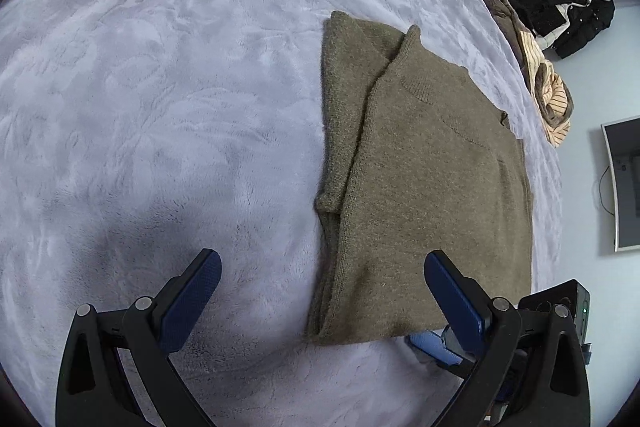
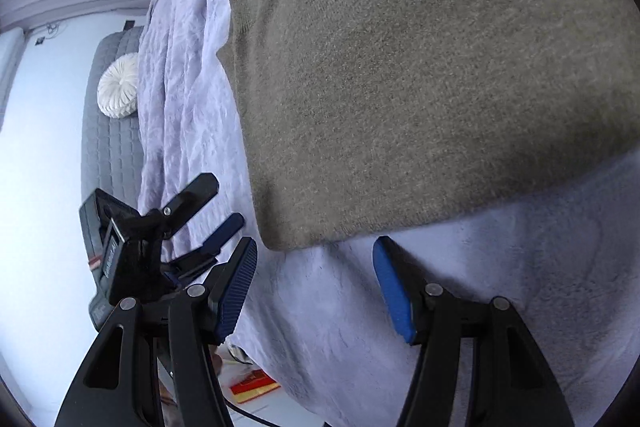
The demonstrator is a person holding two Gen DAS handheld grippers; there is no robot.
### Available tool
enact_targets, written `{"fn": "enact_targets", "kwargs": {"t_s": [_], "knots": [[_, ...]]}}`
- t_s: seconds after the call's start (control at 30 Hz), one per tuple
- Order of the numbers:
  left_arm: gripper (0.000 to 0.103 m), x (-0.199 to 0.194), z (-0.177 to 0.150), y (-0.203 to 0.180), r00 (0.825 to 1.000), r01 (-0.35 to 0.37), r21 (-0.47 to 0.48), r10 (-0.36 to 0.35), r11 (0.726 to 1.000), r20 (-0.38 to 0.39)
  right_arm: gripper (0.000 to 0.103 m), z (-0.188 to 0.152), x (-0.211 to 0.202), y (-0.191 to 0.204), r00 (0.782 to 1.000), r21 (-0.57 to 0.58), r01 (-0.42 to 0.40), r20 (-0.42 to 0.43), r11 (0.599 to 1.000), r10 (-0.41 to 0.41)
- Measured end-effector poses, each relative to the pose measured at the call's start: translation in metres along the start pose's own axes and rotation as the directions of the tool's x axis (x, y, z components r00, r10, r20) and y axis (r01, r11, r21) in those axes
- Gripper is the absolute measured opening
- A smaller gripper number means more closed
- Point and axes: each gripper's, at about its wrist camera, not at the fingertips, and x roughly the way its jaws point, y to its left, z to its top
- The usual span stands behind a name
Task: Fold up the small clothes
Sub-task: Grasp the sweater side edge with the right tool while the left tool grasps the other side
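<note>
1. An olive-brown knitted sweater [image 1: 432, 179] lay folded on a pale lilac plush blanket [image 1: 160, 107] that covered the bed. One sleeve was folded in along its side, and its ribbed collar was turned toward the far edge of the bed.
2. In the left wrist view the sweater lay close to the right edge of the bed, and its hem was the part nearest to the camera.
3. The left gripper [image 1: 322, 273] was held above the blanket with its blue-padded jaws wide apart and nothing between them. One finger was over the bare blanket and the other one over the near corner of the sweater.
4. The right gripper [image 2: 316, 257] also had its jaws well apart and held nothing. It was just before the near hem of the sweater [image 2: 400, 87], and its blue pads [image 2: 394, 291] were over the blanket [image 2: 520, 287]; the pads did not touch the cloth.
5. A heap of brown and cream striped clothes [image 1: 536, 67] lay at the far right edge of the bed, with a black jacket [image 1: 568, 15] behind it.
6. A round white pleated cushion [image 2: 118, 85] rested on a grey quilted surface [image 2: 112, 147] beside the bed.
</note>
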Motion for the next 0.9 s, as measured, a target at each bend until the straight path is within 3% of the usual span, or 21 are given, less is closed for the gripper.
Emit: {"fn": "enact_targets", "kwargs": {"t_s": [0.2,0.27,0.4,0.43,0.6,0.8,0.9], "knots": [[0.102,0.006,0.011,0.003,0.989,0.143,-0.064,-0.144,0.988,-0.016,0.063,0.01,0.02,-0.009,0.993,0.122,-0.115,0.044,0.986,0.111],[0.102,0.008,0.015,0.005,0.981,0.19,-0.084,-0.193,0.978,-0.03,0.055,0.01,0.023,-0.012,0.99,0.148,-0.136,0.055,0.98,0.129],[0.102,0.016,0.023,0.003,0.97,0.233,-0.096,-0.239,0.968,-0.053,0.014,0.013,0.022,-0.009,0.987,0.14,-0.152,0.071,0.978,0.143],[0.102,0.017,0.024,0.001,0.967,0.242,-0.097,-0.248,0.965,-0.055,0.011,0.015,0.02,-0.006,0.986,0.125,-0.157,0.075,0.98,0.148],[0.102,0.031,0.039,-0.008,0.934,0.34,-0.11,-0.349,0.934,-0.08,0.009,0.023,0.001,0.024,0.978,-0.007,-0.193,0.086,0.981,0.192],[0.102,0.058,0.066,-0.028,0.867,0.463,-0.146,-0.481,0.874,-0.129,0.009,0.023,-0.016,0.059,0.982,-0.179,-0.163,0.07,0.97,0.178],[0.102,0.059,0.075,-0.053,0.888,0.437,-0.08,-0.444,0.896,-0.122,0.009,0.019,-0.012,0.059,0.99,-0.215,-0.122,0.046,0.969,0.135]]}}
